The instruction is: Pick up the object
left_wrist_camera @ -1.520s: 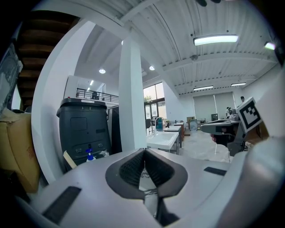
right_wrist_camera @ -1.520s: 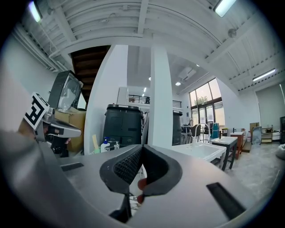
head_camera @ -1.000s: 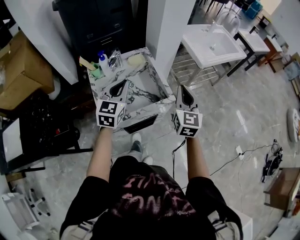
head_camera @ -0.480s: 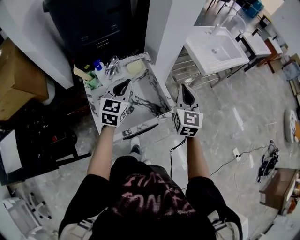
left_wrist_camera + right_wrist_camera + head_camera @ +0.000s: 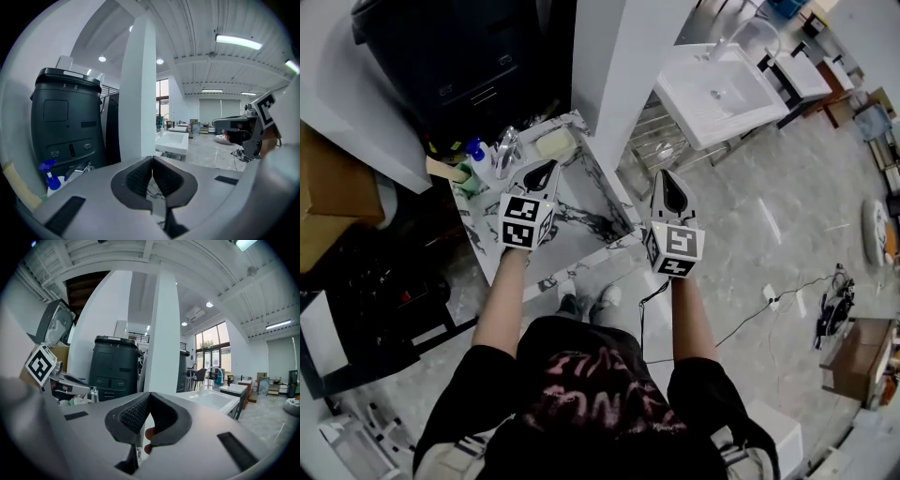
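L gripper (image 5: pixel 546 169) over marble sink (image 5: pixel 589 253); R gripper (image 5: pixel 667 178) past its edge.

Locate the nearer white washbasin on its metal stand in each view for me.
Head view: the white washbasin is at the upper right, just right of the white pillar.
Left gripper view: the washbasin is at centre, above the jaws, right of the pillar.
Right gripper view: the washbasin is right of centre, right of the pillar.
Shared landmark: the white pillar, which is on the washbasin's left in every view.
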Demonstrator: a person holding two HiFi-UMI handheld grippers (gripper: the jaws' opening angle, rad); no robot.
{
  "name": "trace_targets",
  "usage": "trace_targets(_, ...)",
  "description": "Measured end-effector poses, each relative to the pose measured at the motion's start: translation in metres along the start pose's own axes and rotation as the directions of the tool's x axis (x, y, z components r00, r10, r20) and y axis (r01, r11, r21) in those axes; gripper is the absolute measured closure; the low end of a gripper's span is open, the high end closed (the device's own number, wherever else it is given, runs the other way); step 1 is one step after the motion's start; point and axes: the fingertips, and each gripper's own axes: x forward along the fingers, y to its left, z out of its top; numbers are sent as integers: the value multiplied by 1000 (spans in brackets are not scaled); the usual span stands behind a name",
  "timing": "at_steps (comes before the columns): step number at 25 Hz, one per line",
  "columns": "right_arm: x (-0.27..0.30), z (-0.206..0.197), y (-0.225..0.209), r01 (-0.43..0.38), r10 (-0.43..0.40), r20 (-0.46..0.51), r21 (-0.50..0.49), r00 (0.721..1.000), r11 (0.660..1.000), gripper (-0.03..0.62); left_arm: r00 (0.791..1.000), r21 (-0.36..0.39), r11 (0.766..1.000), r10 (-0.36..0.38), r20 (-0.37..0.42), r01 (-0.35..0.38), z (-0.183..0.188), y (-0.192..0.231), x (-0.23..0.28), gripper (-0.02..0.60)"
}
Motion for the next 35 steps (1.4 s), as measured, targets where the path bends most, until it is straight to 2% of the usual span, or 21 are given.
trace_targets(11, 30, -1, -53, -19, 19, 2, 37, 1000, 999, 580, 996, 19, 1000, 17, -86, -15, -7, -3, 64, 565)
trace_targets(15, 45, -10, -71, -27, 28, -12, 49, 1000, 998, 580, 989, 38, 999, 16, -149, -10, -20, 0, 89, 565)
trace_targets(16, 47, -13, -75, -27, 28, -16, 54, 999, 998, 579, 986, 40, 999, 12, -168, -6, -25, 0, 95, 558)
trace_targets(18, 51, -17, -83, -26, 27, -20, 60, 999, 998, 579, 979, 32, 999, 2, -202, 5, -35, 0, 109, 482)
trace_targets(19, 53, -18, -87, -25, 26, -21, 62, 999, 998, 580, 976, 32, 999, -1, -217, 8, -38, 1, 115, 463)
trace_targets(30, 68, -40, -111, -13, 16, -53, 72, 998, 997, 580, 922, 115, 993, 18, -386, 29, -93, 22, 170, 437)
trace_targets(35, 79, -48, -117, -17, 21, -63, 70, 998, 997, 580, 890, 132, 989, 8, -457, 59, -114, 23, 192, 437)
